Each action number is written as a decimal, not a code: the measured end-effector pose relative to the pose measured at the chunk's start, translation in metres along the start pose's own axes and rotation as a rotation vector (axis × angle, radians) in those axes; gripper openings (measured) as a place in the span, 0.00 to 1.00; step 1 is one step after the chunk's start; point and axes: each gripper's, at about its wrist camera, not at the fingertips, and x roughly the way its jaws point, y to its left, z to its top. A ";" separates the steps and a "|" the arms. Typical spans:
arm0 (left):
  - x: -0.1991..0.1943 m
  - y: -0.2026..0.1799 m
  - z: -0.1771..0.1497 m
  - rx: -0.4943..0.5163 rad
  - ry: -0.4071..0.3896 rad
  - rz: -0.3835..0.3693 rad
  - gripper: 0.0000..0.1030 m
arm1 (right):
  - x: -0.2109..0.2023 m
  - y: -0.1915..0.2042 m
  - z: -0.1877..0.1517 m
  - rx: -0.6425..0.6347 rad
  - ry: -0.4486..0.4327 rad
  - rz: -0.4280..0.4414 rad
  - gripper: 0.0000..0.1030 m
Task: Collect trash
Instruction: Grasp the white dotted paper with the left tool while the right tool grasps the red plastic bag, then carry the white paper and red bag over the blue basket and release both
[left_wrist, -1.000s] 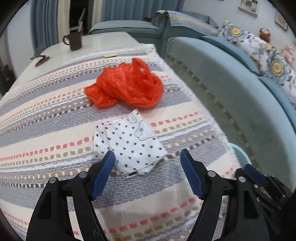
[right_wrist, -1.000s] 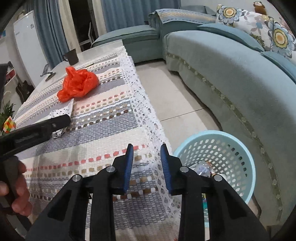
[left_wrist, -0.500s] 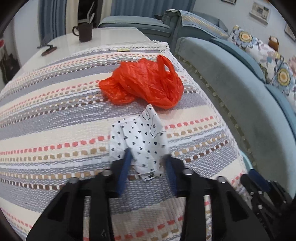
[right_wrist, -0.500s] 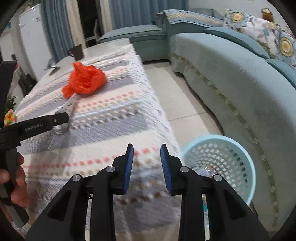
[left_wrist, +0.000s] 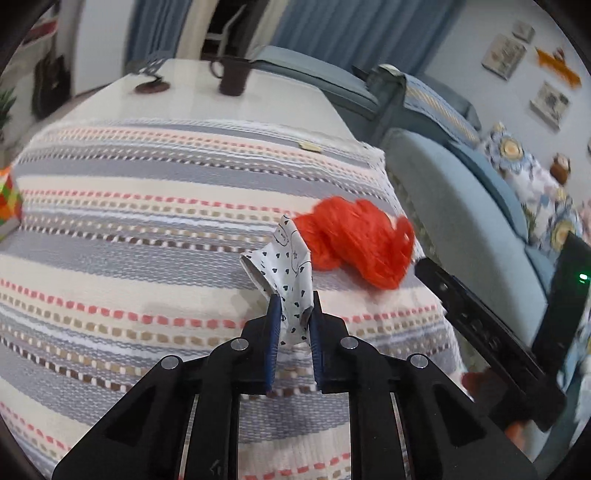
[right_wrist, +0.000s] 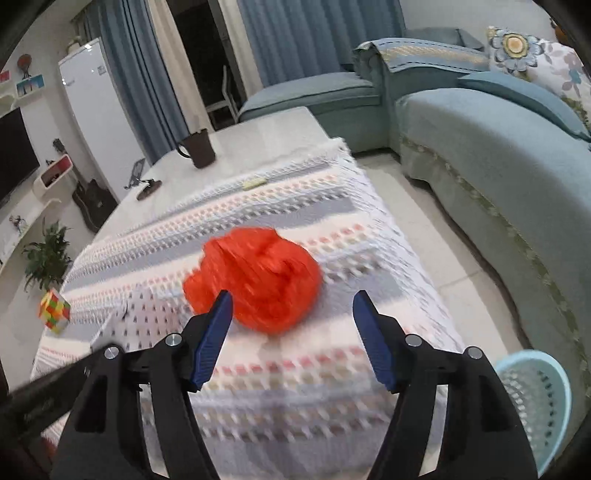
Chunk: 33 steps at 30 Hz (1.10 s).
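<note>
My left gripper (left_wrist: 293, 304) is shut on a white paper wrapper with small dark hearts (left_wrist: 286, 271), lifted off the striped tablecloth (left_wrist: 147, 229). Just behind it to the right lies a crumpled red plastic bag (left_wrist: 354, 245). In the right wrist view the same red plastic bag (right_wrist: 258, 275) sits on the cloth straight ahead of my right gripper (right_wrist: 291, 306), whose jaws are opening wide with nothing between them. A light blue perforated basket (right_wrist: 532, 395) stands on the floor at the lower right.
A dark mug (right_wrist: 197, 147) and a small phone stand (right_wrist: 142, 182) sit at the table's far end. A colourful puzzle cube (right_wrist: 54, 310) lies at the cloth's left. A blue-green sofa (right_wrist: 498, 155) runs along the right. The other gripper's black body (left_wrist: 491, 332) crosses the left wrist view.
My left gripper closed on the heart-print wrapper and raised it off the cloth. My right gripper swung from the basket toward the red bag and spread its jaws.
</note>
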 end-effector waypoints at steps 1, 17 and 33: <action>-0.001 0.003 0.002 -0.013 -0.005 0.002 0.13 | 0.005 0.004 0.002 -0.001 0.007 0.005 0.62; -0.001 0.002 0.004 -0.026 -0.015 0.007 0.13 | 0.061 0.032 0.005 -0.103 0.071 -0.111 0.41; -0.025 -0.059 -0.004 0.142 -0.110 -0.114 0.13 | -0.031 -0.017 -0.015 0.012 -0.074 -0.088 0.08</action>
